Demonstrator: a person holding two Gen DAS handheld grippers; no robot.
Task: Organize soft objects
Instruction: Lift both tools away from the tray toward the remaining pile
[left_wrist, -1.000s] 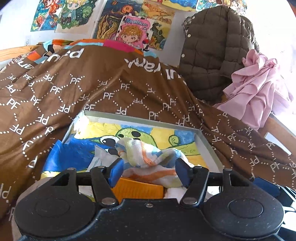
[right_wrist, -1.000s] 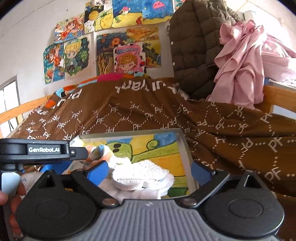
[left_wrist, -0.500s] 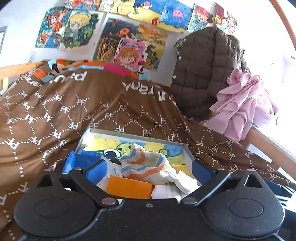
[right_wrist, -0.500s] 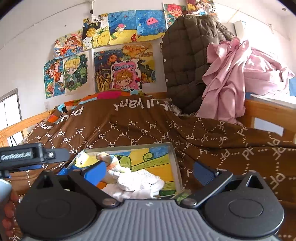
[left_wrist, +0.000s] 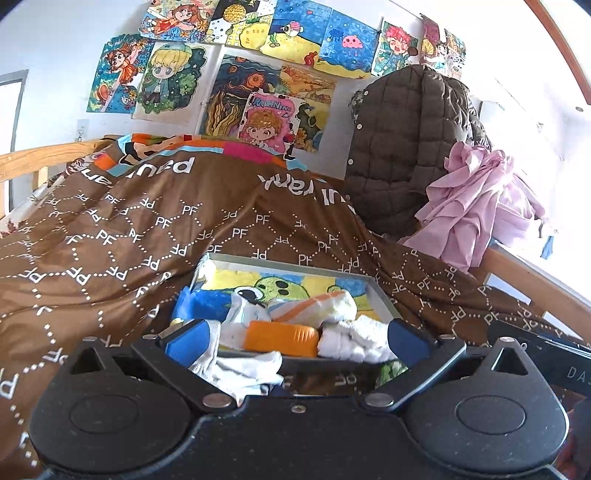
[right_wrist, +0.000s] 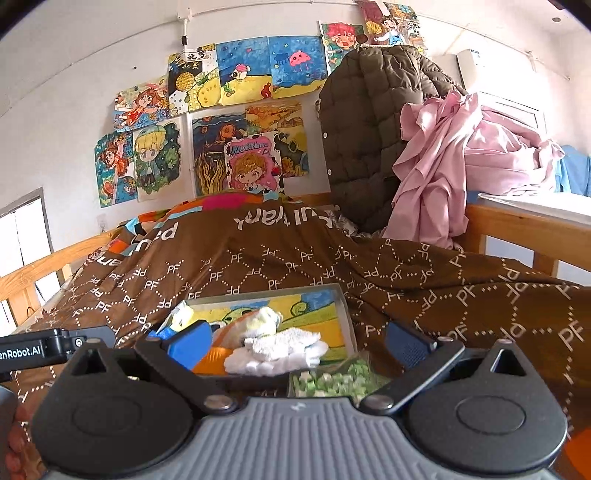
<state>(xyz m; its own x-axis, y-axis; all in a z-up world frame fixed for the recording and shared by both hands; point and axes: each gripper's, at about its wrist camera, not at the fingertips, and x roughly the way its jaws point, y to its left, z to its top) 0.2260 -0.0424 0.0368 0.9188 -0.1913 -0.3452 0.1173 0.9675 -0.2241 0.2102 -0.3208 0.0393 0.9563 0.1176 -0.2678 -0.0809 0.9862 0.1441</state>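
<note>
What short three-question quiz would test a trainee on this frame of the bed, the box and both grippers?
1. True or false: the left gripper is shut on the striped cloth.
2. What does the shallow box rest on: (a) a wooden floor, (b) the brown blanket, (c) a chair?
3. Fill in: the folded white cloth lies ____ the box.

Key: 1 false, its fingers stand wide apart and hold nothing; 2 b; 3 inside, at the near end.
</note>
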